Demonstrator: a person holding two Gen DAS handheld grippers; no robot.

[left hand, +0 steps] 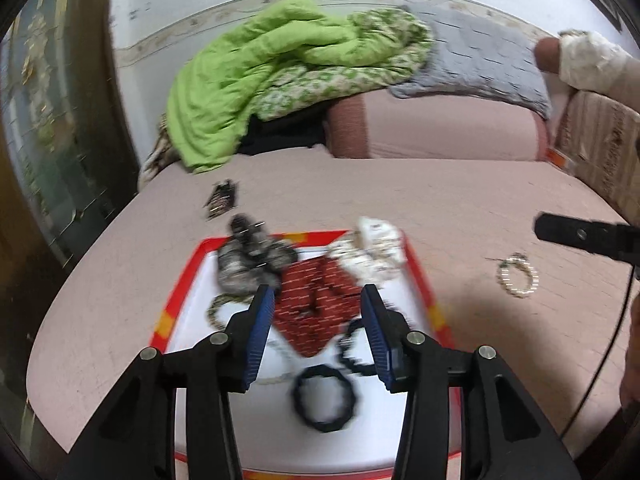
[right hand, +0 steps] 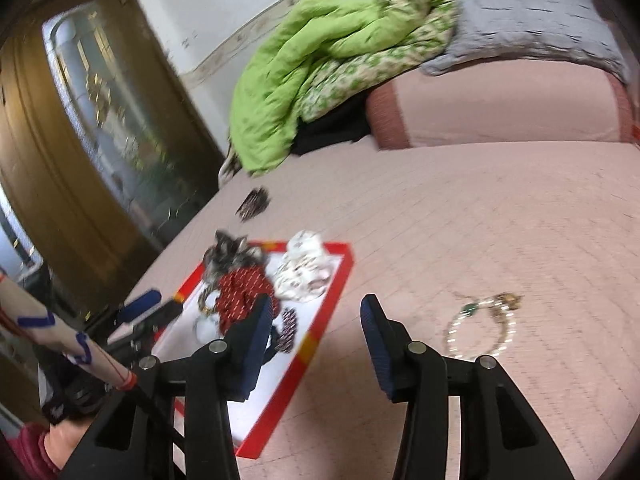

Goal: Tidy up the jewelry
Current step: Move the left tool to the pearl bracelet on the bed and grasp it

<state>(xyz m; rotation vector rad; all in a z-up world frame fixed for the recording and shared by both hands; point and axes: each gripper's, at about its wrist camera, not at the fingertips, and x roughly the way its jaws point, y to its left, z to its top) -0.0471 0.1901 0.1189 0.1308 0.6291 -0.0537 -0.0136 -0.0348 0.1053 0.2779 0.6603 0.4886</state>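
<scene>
- Your left gripper (left hand: 318,300) hangs over the red-edged tray (left hand: 182,280), jaws apart with nothing between them.
- In the tray lie a red pouch (left hand: 316,300), a white pouch (left hand: 372,256) and a dark bracelet (left hand: 324,398).
- Your right gripper (right hand: 316,312) is spread wide and empty.
- The pearl bracelet (right hand: 482,330) lies on the pink bed (right hand: 480,216), right of the tray.

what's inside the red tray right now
The red tray holds a red pouch, grey pouch, white pouch and black bracelets. Anything under the pouches is hidden.
</scene>
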